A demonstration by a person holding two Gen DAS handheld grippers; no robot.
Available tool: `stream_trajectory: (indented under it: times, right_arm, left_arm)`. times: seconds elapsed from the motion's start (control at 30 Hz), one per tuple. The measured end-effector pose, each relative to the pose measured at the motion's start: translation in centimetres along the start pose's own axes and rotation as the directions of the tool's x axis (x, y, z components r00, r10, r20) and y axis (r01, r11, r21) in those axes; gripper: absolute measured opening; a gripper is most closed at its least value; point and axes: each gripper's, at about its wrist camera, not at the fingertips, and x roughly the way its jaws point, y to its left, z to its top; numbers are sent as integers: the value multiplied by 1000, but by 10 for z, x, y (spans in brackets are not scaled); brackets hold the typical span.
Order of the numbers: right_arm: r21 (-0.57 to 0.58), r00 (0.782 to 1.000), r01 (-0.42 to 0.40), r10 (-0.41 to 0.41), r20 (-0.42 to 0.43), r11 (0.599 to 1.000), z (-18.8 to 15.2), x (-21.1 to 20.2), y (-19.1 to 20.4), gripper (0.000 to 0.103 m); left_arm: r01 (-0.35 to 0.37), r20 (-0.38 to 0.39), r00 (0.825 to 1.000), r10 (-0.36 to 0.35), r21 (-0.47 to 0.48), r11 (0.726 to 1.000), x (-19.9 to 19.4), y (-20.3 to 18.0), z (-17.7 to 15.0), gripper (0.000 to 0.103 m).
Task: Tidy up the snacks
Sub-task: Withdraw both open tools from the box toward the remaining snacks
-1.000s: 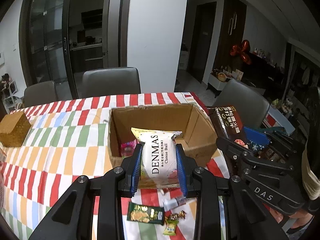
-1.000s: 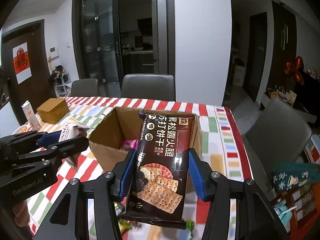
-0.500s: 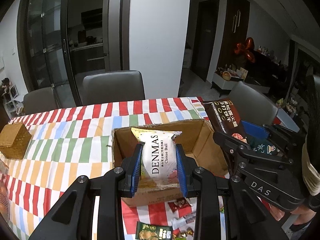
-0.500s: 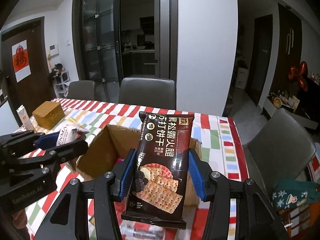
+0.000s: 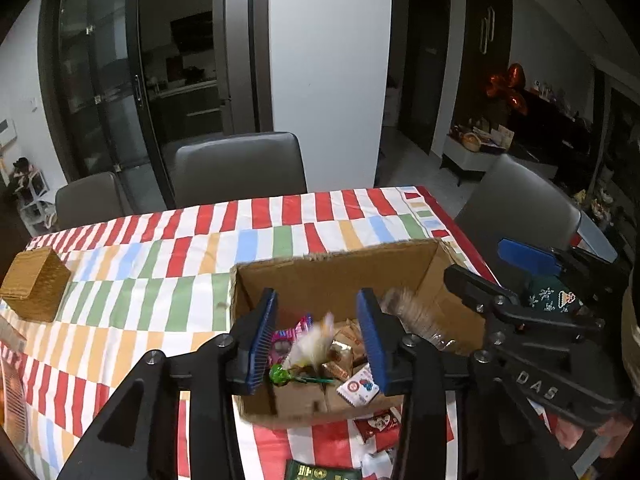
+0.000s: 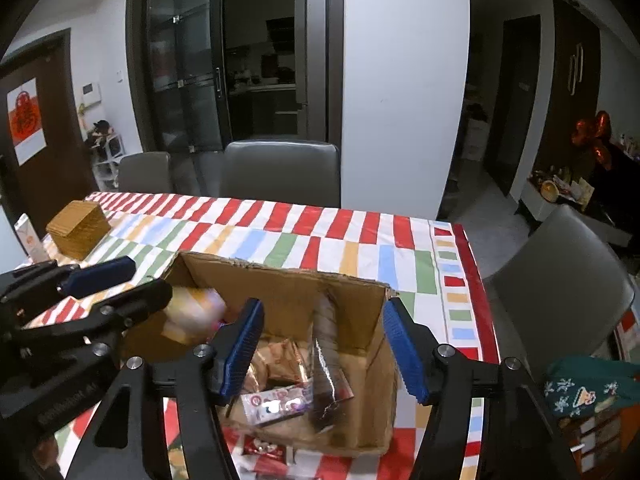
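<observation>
Both the left gripper (image 5: 316,334) and right gripper (image 6: 322,350) are opening, empty, above the cardboard box (image 5: 340,276)

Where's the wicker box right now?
The wicker box sits at the far left of the striped tablecloth, well left of the cardboard box; the right wrist view also shows it by the left table edge.

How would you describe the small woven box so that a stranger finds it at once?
Start at the striped tablecloth and the open cardboard box of snacks. Look far to its left, near the table's edge. The woven box stands there alone, closed, straw-coloured, unlike the shiny snack packets.
</observation>
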Motion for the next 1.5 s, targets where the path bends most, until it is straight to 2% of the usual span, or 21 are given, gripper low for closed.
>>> stream_trajectory:
  times: [0.23, 0.37, 0.63, 0.8, 1.07, 1.5]
  right_arm:
    - [-13, 1000, -6, 6, 26, 1000, -19, -27, -4, 63]
    - [-20, 999, -10, 11, 45, 1000, -32, -44, -5, 63]
    - [-45, 999, -13, 15, 44, 999, -67, -75, -9, 63]
    - [-49, 999, -12, 14, 38, 999, -89, -86, -11, 63]
    - [-22, 1000, -17, 17, 16, 1000, -124, -95, -17, 63]
    - [18, 994, -22, 23, -108, 1000, -176, -75, -19, 63]
  left_arm:
    - [-37, 46, 998, 35, 50, 998, -29, -12, -20, 46]
    - [-33, 75, 997, 28, 62, 998, -46, -21, -32, 48]
    - [15, 63, 998, -17, 35, 999, -70, -35, -67, 49]
    - [26, 55, 998, -29, 56, 998, -77, -46, -88, 50]
    - [51, 21, 998, -53, 79, 996, -82, -60, -124, 51]
    - [84, -91, 993, -77, 73, 994, -61, -69, -176, 51]
